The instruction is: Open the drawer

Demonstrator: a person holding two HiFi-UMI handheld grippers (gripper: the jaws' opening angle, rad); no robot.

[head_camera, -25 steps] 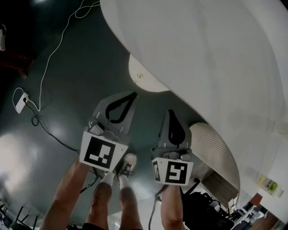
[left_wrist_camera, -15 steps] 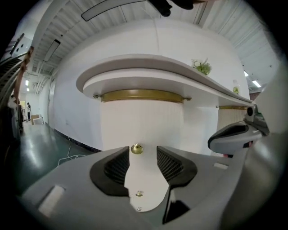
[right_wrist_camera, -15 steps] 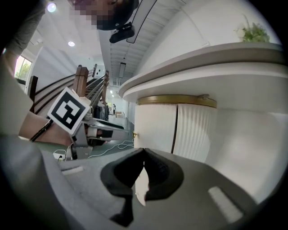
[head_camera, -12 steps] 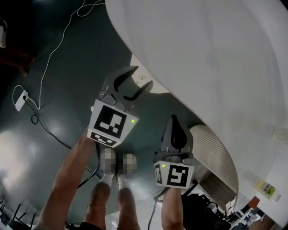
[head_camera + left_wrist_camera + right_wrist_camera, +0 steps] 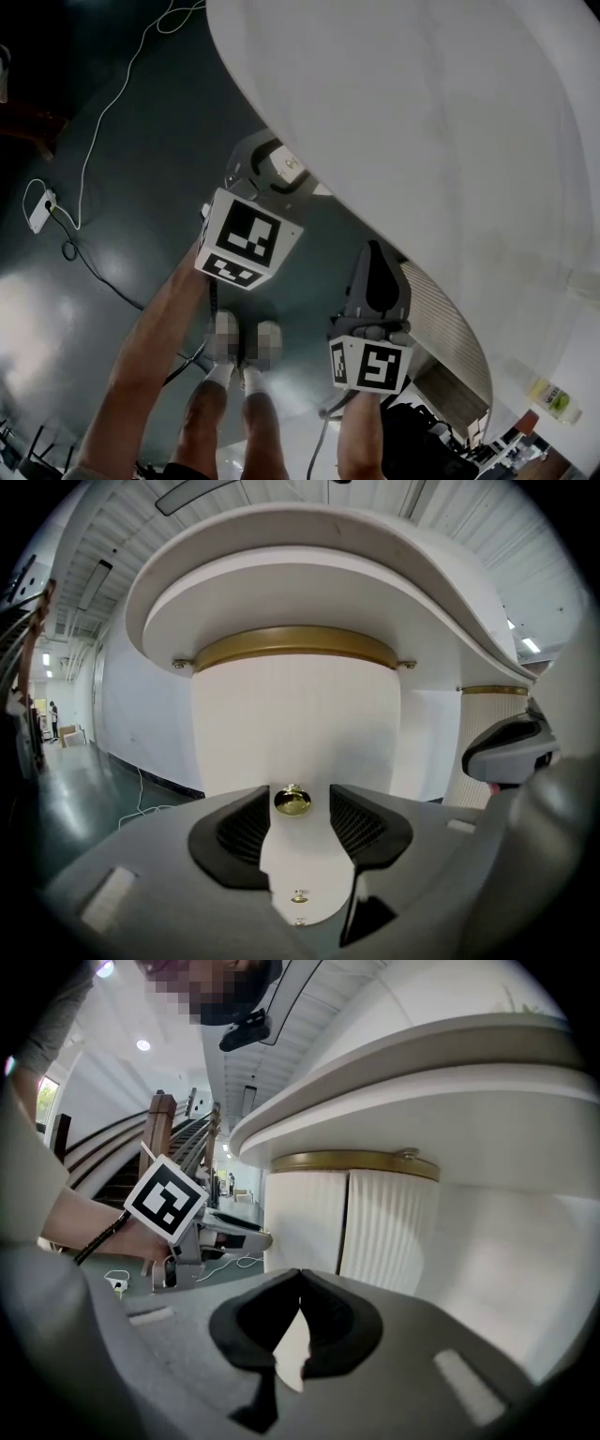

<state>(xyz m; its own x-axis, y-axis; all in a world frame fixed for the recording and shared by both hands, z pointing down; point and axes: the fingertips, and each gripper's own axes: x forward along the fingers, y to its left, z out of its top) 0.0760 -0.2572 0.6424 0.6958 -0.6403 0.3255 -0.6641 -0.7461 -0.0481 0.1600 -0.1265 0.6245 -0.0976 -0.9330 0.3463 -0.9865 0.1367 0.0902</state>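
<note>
Left gripper [image 5: 270, 169], jaws just opened, has advanced under the curved white desk [image 5: 422, 112] to bracket the small round brass knob [image 5: 292, 801] of the closed white fluted drawer [image 5: 295, 724], ungrasped yet; right gripper [image 5: 298, 1309] clenched, empty.

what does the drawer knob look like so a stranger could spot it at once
Under the big white curved countertop sits a rounded white drawer front capped by a long brass band. Low on that front, centred, is the knob: a small shiny gold ball on plain white, round where the band above is a long strip.
</note>
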